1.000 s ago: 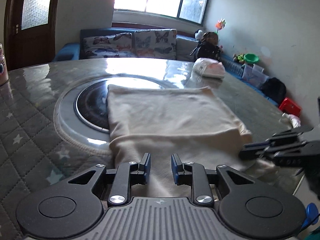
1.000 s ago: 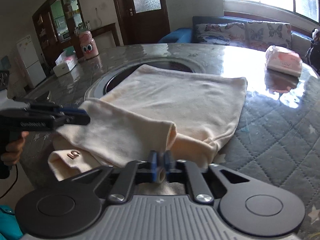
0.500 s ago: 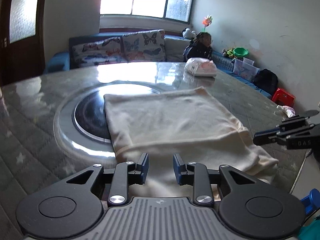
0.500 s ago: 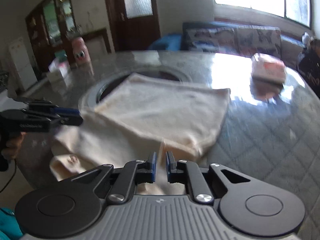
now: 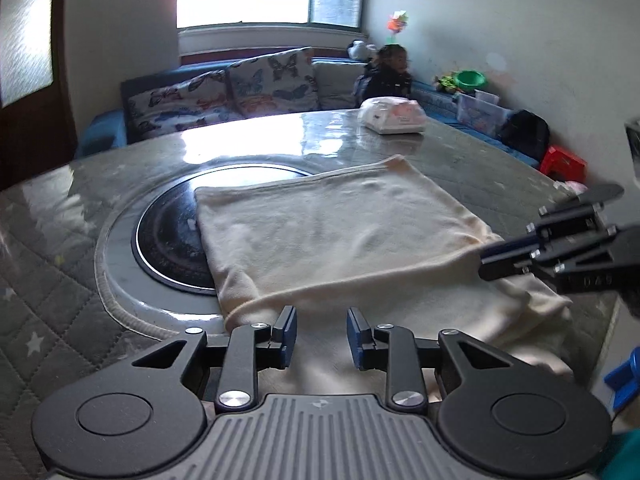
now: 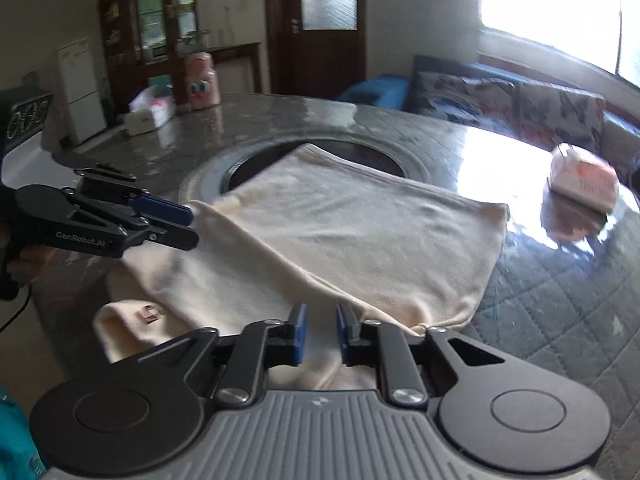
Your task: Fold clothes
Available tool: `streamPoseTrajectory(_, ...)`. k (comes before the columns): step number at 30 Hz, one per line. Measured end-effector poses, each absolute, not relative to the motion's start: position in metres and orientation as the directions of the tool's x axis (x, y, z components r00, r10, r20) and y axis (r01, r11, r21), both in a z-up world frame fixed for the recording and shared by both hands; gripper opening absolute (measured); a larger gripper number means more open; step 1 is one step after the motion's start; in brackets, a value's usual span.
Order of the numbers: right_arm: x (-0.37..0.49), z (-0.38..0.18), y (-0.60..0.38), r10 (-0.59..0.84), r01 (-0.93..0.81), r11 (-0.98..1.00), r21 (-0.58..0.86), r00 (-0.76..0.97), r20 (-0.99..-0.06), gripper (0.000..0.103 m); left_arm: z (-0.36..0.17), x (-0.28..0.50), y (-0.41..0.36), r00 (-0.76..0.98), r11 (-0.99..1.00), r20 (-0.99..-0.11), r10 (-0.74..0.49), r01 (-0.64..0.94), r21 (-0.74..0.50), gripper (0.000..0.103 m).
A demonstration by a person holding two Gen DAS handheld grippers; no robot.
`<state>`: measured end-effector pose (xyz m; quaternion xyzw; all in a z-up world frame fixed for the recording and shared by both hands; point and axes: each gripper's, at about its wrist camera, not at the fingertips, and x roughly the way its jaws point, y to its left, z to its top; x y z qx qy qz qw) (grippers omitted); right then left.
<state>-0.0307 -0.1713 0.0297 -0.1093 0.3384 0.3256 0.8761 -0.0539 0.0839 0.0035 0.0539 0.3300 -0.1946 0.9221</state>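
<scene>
Living room, round table [image 5: 472,152] with a glossy quilted cover and a dark inset hob [image 5: 168,248] in the middle. Sofa [image 5: 240,88] under the window behind it, a person sitting at its far end.

One garment [image 5: 336,240], cream, lying flat across the middle of the table and partly over the hob. Near half hangs toward the table edge in front of me, with a small tag showing on a loose flap in the right view. It looks already folded over once, edge running between the two claws, so I judge I'm at the end of a fold and letting go.

Left claw [image 5: 320,334]: jaws parted, opening a touch, cloth below and between them but pads not pressing. Nothing held.

Right claw [image 6: 320,334]: jaws opening, narrower gap than the left. Cloth edge sits right at the tips; frame is smeared there, but I read it as released rather than pinched.

Both claws sit low at the near hem, angled down, one at each end of the fold line. That keeps the crease straight while it drops.

Count: one garment, two claws, two tissue packs (one [image 5: 392,116] far side by the sofa, one [image 6: 150,116] near the pink jar [image 6: 202,80]), one jar.
</scene>
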Motion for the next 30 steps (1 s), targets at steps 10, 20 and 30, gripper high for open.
streamPoseTrajectory(10,-0.063,0.028,-0.175,0.491,-0.716,0.697,-0.049,0.526,-0.695,0.033,0.009,-0.104,0.085,0.689,0.867,-0.651,-0.318,0.489,0.094,0.040)
streamPoseTrajectory(20,-0.102,0.033,-0.180,0.459,-0.816,0.540,-0.206,0.491,-0.741,0.056,-0.007,-0.151,0.053,0.693,0.712,-0.637,-0.338,0.631,0.308,0.042)
streamPoseTrajectory(30,-0.115,0.019,-0.169,0.502,-0.849,0.469,-0.245,0.484,-0.717,0.066,-0.003,-0.127,0.041,0.712,0.720,-0.580,-0.396,0.633,0.285,0.010)
